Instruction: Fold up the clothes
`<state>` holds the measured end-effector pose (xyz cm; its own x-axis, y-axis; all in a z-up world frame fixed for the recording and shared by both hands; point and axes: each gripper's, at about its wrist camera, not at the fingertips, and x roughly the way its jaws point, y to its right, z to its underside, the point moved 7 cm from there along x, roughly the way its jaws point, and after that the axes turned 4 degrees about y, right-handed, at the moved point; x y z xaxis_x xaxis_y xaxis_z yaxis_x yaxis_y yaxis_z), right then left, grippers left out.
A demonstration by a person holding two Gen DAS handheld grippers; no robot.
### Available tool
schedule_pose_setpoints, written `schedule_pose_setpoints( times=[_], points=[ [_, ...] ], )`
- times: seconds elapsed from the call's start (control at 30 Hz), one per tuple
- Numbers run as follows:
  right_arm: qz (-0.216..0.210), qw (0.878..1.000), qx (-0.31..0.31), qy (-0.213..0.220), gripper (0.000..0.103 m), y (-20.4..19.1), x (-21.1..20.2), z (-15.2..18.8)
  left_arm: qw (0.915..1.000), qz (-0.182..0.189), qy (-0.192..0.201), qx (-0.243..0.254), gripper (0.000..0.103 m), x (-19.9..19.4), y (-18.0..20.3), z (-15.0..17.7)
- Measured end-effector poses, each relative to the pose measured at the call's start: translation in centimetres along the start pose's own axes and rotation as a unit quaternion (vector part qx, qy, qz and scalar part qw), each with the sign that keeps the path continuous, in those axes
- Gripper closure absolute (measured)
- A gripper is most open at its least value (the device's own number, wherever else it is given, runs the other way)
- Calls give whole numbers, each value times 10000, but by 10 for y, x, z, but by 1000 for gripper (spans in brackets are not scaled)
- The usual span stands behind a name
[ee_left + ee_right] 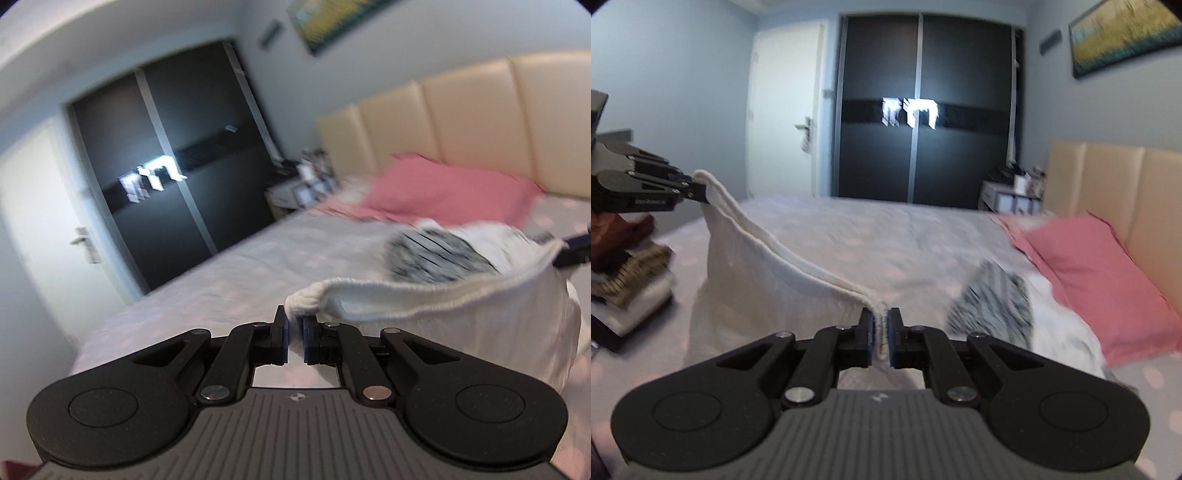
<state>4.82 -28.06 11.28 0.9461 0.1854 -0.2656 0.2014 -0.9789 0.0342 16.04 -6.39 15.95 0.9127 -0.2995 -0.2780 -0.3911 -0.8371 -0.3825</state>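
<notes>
A white garment (461, 325) hangs above the bed, held by its ribbed hem at two corners. My left gripper (294, 317) is shut on one bunched corner of the hem. My right gripper (881, 325) is shut on the other corner, the ribbed edge pinched between its blue pads. In the right wrist view the left gripper (701, 192) shows at the far left with the hem (783, 258) stretched between the two. The white garment (768, 291) drapes down from that edge. The right gripper's tip (576, 247) peeks in at the right edge of the left wrist view.
A grey-and-black striped garment (993, 299) lies on the pale bedspread (868, 236) near a pink pillow (1100, 280). A stack of folded clothes (631, 280) sits at the left. A beige headboard (1115, 192), a cluttered nightstand (1012, 195) and a dark wardrobe (923, 110) stand beyond.
</notes>
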Motion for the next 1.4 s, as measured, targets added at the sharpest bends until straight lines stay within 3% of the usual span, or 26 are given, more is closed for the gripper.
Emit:
schedule_pose_setpoints(
  times=[0.23,0.3,0.43,0.63,0.77,0.87,1.17,1.23,1.3,1.4],
  points=[
    [-999,9915,33,829,94,-63,-7,-53,9931,-876,615,-488,98,-70,-67,-34],
    [-1197,9884,117,926,94,-69,-9,-60,9936,-818,583,-516,99,-69,-64,-35],
    [-1048,9924,186,620,94,-59,2,-50,9980,-558,278,-91,99,-42,-28,-13],
    [-135,9985,329,-411,94,-6,25,-1,9981,194,-294,-498,98,16,20,33],
    [560,9937,418,-879,94,41,36,31,9926,729,-645,-730,86,45,48,55],
    [1149,9860,487,-1106,94,78,42,47,9918,866,-704,-614,85,40,59,70],
    [2653,9521,626,-1389,94,182,36,76,9832,1040,-1355,-645,75,6,65,122],
    [2988,9428,592,-1355,94,204,35,77,9780,1146,-1557,-780,58,-6,66,136],
    [3408,9285,672,-1315,94,231,32,80,9709,1311,-1789,-905,52,-20,71,151],
    [4031,9010,940,-1300,94,266,14,87,9607,1497,-2125,-975,52,-40,82,175]
  ],
)
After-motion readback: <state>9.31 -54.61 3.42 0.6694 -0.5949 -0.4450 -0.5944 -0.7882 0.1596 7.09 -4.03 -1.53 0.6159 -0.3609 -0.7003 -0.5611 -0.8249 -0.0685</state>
